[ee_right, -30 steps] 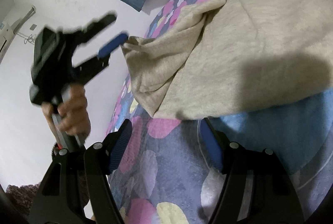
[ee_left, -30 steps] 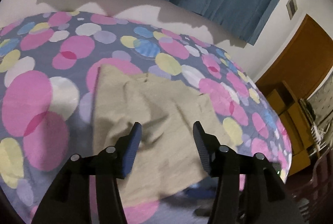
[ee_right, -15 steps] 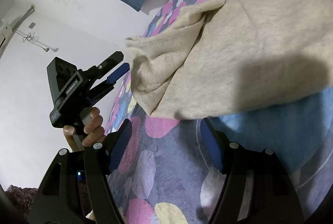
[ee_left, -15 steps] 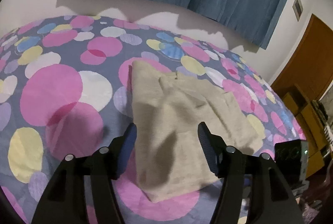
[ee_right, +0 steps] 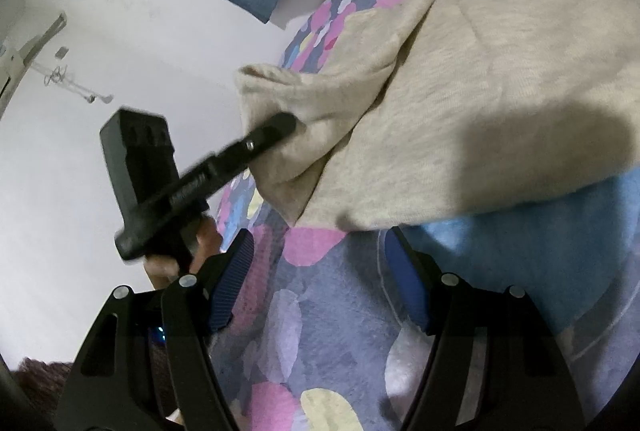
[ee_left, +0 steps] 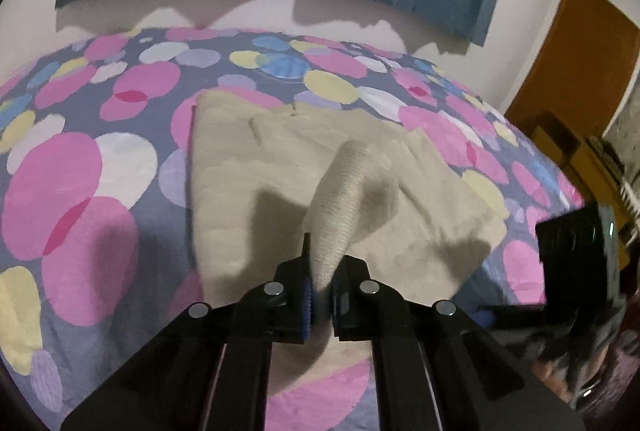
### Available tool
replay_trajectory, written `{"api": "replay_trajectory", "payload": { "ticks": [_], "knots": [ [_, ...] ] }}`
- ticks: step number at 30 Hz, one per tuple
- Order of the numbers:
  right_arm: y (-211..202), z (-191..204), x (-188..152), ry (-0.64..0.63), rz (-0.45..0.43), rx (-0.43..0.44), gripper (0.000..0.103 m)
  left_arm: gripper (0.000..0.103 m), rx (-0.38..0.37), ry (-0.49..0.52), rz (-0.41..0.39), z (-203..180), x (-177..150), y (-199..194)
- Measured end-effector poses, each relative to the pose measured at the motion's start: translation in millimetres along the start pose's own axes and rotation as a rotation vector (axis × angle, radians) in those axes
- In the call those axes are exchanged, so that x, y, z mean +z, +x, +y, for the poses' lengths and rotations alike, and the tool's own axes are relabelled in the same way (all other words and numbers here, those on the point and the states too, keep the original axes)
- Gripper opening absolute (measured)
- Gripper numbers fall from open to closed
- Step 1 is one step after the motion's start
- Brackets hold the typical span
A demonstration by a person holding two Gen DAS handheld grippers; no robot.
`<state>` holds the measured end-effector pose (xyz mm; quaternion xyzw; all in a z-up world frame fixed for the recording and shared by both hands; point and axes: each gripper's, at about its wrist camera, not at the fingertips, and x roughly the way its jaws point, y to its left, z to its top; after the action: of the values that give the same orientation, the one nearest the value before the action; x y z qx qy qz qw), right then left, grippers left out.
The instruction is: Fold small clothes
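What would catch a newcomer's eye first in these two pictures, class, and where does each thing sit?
First, the bedspread with big pink, yellow and blue dots, filling most of both views. Then the beige garment lying across its middle, one ribbed end pinched up by the left gripper at the bottom of its own view. The right gripper hangs open over the bedspread beside the garment.

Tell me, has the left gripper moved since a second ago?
Yes. The left gripper has closed in on the beige garment lying on the spotted bedspread, and its jaws now pinch a raised fold.

Black gripper arms, blue ribbed pads, silver screws
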<state>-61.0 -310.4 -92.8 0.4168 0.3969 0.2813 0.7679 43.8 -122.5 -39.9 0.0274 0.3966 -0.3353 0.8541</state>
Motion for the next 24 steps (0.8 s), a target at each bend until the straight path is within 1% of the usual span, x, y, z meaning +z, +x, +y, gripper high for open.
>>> {"api": "replay_trajectory", "payload": {
  "ticks": [4, 5, 8, 12, 16, 19, 21, 24],
  "knots": [
    [-16.8, -2.7, 18.9, 0.06, -0.041, 0.04, 0.068, 0.007, 0.034, 0.051, -0.005, -13.0, -8.3, 6.7],
    [-19.5, -3.1, 23.9, 0.067, -0.051, 0.042, 0.068, 0.007, 0.037, 0.046, -0.008, -13.0, -9.9, 8.5],
    [-22.4, -3.8, 49.0, 0.083, -0.076, 0.042, 0.068, 0.007, 0.016, -0.004, -0.011, -7.7, -12.7, 11.9],
    [1.6, -9.5, 88.5, 0.108, -0.034, -0.013, 0.068, 0.007, 0.004, -0.035, -0.008, -3.6, -16.0, 14.2],
    [35.6, -28.4, 122.9, 0.16, 0.007, -0.075, 0.068, 0.008, -0.004, -0.047, -0.011, -2.8, -17.2, 14.8],
    [52.3, -36.9, 136.3, 0.182, 0.028, -0.114, 0.068, 0.01, -0.015, -0.048, -0.014, -3.7, -17.2, 15.7],
    [59.6, -37.3, 142.0, 0.177, 0.032, -0.109, 0.068, 0.014, -0.026, -0.051, -0.012, -3.6, -17.2, 18.4],
    [66.7, -36.3, 149.6, 0.171, 0.034, -0.109, 0.068, 0.015, -0.037, -0.063, -0.008, -1.7, -17.5, 22.9]
  ]
}}
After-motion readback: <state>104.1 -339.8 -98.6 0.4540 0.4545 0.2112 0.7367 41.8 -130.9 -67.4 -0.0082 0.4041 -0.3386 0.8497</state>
